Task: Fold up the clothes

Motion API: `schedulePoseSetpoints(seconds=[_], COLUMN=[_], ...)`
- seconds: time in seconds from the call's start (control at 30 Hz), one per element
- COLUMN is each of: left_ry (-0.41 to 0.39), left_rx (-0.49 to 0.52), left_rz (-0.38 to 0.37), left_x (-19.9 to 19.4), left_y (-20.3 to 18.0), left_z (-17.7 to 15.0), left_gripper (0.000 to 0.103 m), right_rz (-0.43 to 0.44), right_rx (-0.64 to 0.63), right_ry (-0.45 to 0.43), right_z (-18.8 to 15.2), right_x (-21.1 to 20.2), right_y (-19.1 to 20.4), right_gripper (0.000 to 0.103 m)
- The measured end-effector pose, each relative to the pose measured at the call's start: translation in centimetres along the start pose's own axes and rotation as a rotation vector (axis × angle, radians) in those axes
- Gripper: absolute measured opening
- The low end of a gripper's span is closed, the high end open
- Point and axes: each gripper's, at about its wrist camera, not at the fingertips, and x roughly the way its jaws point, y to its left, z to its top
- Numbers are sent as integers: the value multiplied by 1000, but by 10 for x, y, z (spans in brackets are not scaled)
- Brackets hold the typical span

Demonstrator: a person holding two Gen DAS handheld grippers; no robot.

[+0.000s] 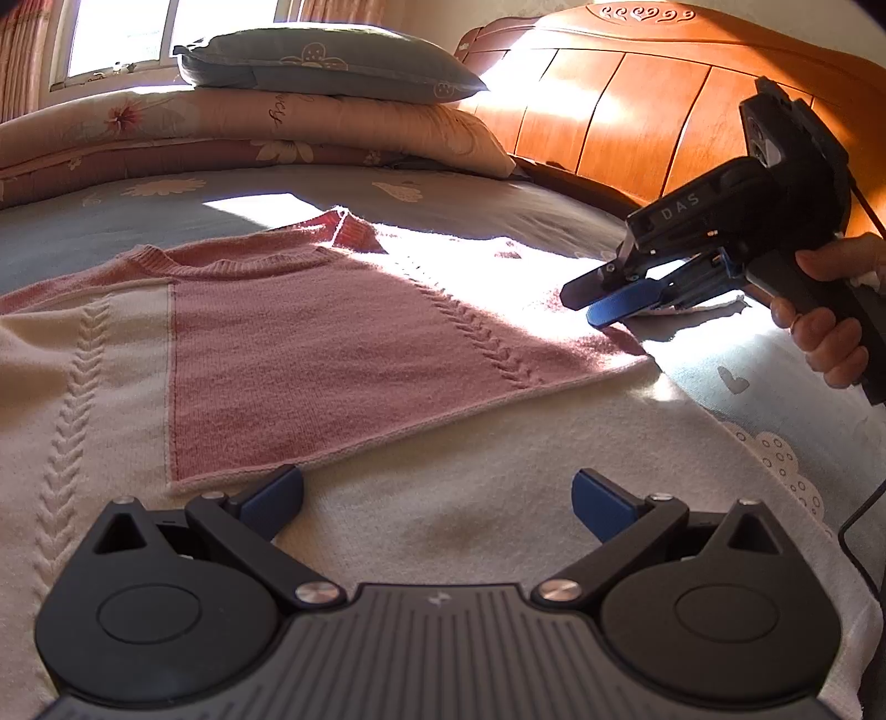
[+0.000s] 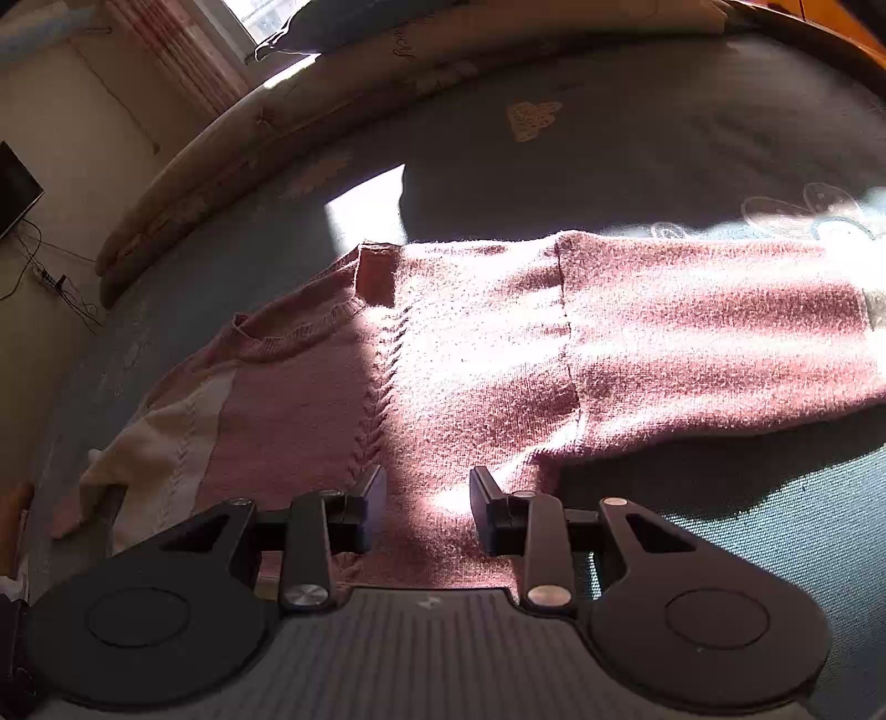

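**Pink-and-cream sweater spread on the bed**

Pink knit with cream panels, the sweater lies flat on a blue-grey bedsheet printed with pale flowers and hearts. Hard sunlight falls across its right side. Behind it a folded floral quilt carries a grey pillow, under a window with pinkish curtains; an orange wooden headboard closes the right.

The left claw hovers over the cream lower part, blue pads wide apart, holding nothing. The right claw, gripped by a hand, is at the sweater's right edge; its body reads "DAS".

Only the right wrist view shows the pink sleeve stretched out sideways, a dark screen on the wall and cables on the floor. There the right claw stands partly open over pink knit; whether it pinches any fabric I cannot tell.
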Motion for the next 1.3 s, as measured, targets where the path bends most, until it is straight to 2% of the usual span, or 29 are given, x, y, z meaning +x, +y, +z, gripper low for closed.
schedulePoseSetpoints(seconds=[0.07,0.1,0.27,0.33,0.37,0.4,0.47,0.57,0.7,0.77,0.9,1.0,1.13,1.23,1.3], left_ry=[1,2,4,5,6,6,5,4,5,6,6,7,8,8,8], left_rx=[3,5,11,15,16,16,15,13,16,19,19,20,22,22,23], left_rz=[3,4,9,12,13,13,12,9,12,14,14,15,16,15,16], left_x=[0,0,1,1,1,1,1,1,1,2,2,2,2,2,2], left_y=[0,-1,-1,-2,-2,-2,-2,-1,-2,-2,-2,-2,-2,-2,-2], left_z=[0,0,0,0,0,0,0,0,0,0,0,0,0,0,0], left_gripper=[102,102,102,102,102,102,102,102,102,102,102,102,102,102,102], right_rz=[-59,-73,-137,-154,-149,-142,-132,-139,-135,-145,-125,-84,-55,-122,-176], right_rx=[-17,-24,-33,-49,-66,-78,-95,-51,-62,-75,-33,61,137,164,181], right_ry=[5,-5,17,17,5,1,1,57,71,54,-70,-121,-146,-150,-158], right_z=[-10,-14,-19,-21,-22,-24,-29,-44,-56,-53,-27,1,23,18,12], right_x=[9,9,-6,-14,-17,-18,-19,-8,-21,-32,-46,-35,-6,3,4], right_y=[-6,-9,-6,4,10,14,20,10,10,14,8,-6,-26,-47,-62], right_gripper=[37,32,32,38,49,53,53,53,53,53,53,53,53,53,47])
